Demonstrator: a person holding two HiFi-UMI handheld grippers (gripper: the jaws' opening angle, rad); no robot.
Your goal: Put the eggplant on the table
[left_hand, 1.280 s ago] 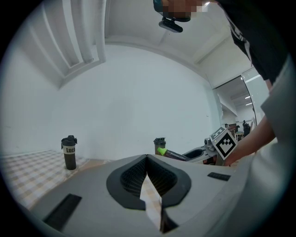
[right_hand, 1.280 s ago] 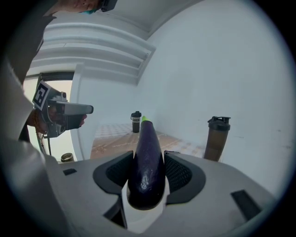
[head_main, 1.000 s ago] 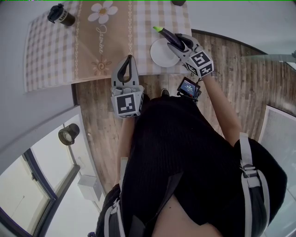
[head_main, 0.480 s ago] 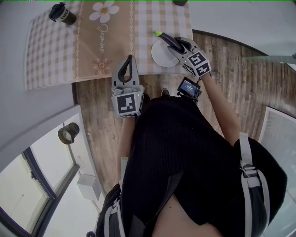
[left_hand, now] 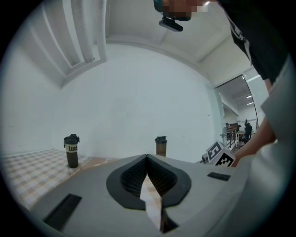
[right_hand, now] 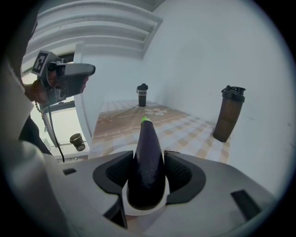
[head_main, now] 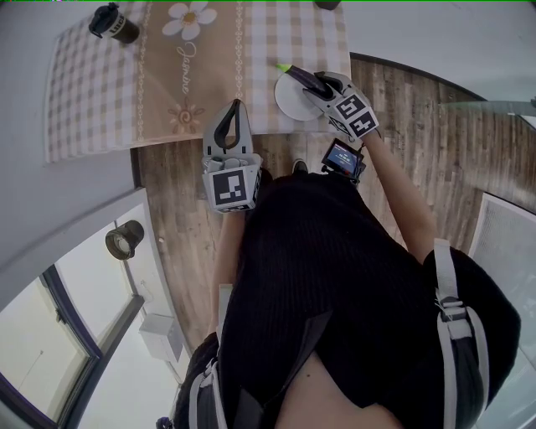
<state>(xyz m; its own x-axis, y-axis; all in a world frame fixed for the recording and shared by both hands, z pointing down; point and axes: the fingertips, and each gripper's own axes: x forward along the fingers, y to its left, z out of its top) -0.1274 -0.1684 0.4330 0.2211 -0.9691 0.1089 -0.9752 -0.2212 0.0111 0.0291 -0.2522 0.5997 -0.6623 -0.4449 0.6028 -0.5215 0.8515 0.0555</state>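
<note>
A dark purple eggplant (head_main: 301,77) with a green tip sticks out of my right gripper (head_main: 314,85), whose pads are shut on its thick end. It hangs over a white plate (head_main: 289,102) at the near edge of the table (head_main: 100,100) with the checked cloth; whether it touches the plate I cannot tell. In the right gripper view the eggplant (right_hand: 147,152) fills the gap of the right gripper (right_hand: 148,156), pointing away and down. My left gripper (head_main: 232,105) hovers at the table's near edge, shut and empty, as the left gripper (left_hand: 147,158) view shows.
A dark bottle (head_main: 111,25) stands at the table's far left corner and a brown shaker bottle (right_hand: 229,113) at the far side beyond the plate. A brown runner with flowers (head_main: 188,59) lies along the middle. A wooden floor (head_main: 176,218) lies below the table edge.
My right gripper has sunk toward the plate with the eggplant, tilting its tip further down. The left gripper has stayed still.
</note>
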